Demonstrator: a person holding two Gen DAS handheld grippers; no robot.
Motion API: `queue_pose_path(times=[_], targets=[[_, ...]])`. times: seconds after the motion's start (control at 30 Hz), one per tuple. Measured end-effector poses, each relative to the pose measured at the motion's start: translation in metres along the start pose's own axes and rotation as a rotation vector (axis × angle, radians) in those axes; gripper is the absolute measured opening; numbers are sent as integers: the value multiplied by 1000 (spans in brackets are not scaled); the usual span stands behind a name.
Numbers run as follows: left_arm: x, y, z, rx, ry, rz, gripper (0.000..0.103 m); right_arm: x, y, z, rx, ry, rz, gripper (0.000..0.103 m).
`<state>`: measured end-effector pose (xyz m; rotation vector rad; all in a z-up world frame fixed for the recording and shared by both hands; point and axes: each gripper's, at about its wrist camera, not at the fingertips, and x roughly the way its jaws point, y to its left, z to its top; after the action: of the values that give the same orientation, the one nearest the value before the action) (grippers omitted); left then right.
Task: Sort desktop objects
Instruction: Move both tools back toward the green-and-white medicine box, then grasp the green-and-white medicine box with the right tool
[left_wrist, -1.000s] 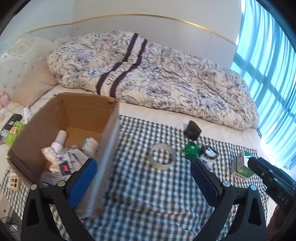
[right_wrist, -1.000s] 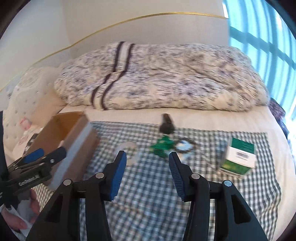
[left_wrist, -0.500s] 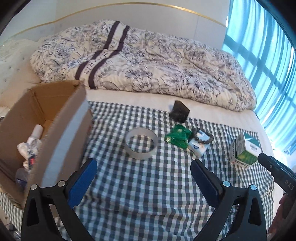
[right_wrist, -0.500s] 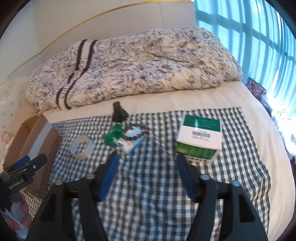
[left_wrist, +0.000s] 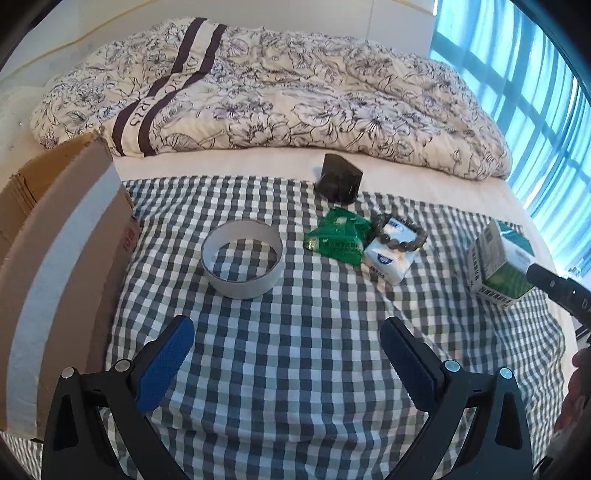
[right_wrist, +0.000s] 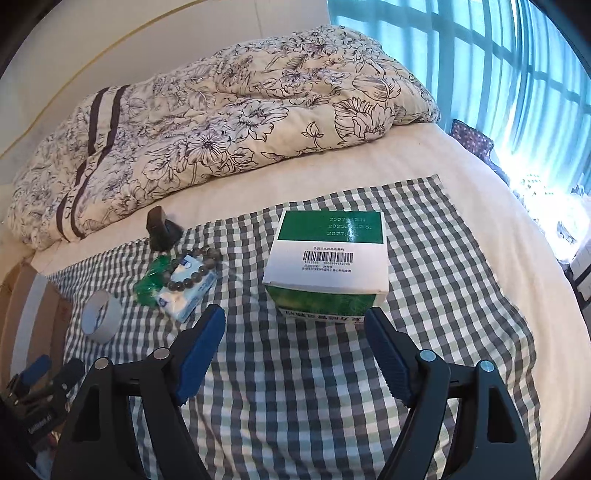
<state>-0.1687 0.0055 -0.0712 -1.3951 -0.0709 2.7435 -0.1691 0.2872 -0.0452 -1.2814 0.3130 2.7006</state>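
Between the blue pads of the right gripper (right_wrist: 293, 350): only checked cloth (right_wrist: 295, 406), jaws spread wide, nothing held. Just past the tips: a green and white box (right_wrist: 328, 258), closer and bigger than a moment ago, not touched. Spread wider now than one second back, when the pads sat near each other.

Left gripper (left_wrist: 286, 363): jaws wide apart too, nothing held, same as before. Ahead of it on the cloth: a tape ring (left_wrist: 242, 259), nearer than before. To the right of the ring: a green packet (left_wrist: 338, 242), then a white tissue pack (left_wrist: 388, 258) touching it, with a bead bracelet (left_wrist: 399, 230) lying on top. Behind those, at the cloth's far edge: a small dark block (left_wrist: 338, 179). Far right: the box again, with the other gripper's tip in front of it.

Left edge: a cardboard box (left_wrist: 62, 258), now only its side showing, its inside seen a second ago and hidden now. Farther back: a flowered quilt (left_wrist: 277, 92) heaped on the bed, and blue curtains (right_wrist: 517, 74) to the right.
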Motion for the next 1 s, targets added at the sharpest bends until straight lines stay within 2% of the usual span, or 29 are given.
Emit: queue_pose_path(times=[0.5, 0.7, 0.87, 1.0], targets=[[41, 26, 4, -55, 61, 7, 103, 55, -6, 8, 13, 54, -133, 78], [56, 28, 10, -53, 70, 7, 103, 61, -9, 8, 18, 62, -170, 77], [62, 29, 12, -55, 66, -6, 103, 29, -12, 14, -15, 3, -133, 77], [66, 29, 13, -57, 67, -13, 103, 16, -26, 38, 16, 35, -2, 78]])
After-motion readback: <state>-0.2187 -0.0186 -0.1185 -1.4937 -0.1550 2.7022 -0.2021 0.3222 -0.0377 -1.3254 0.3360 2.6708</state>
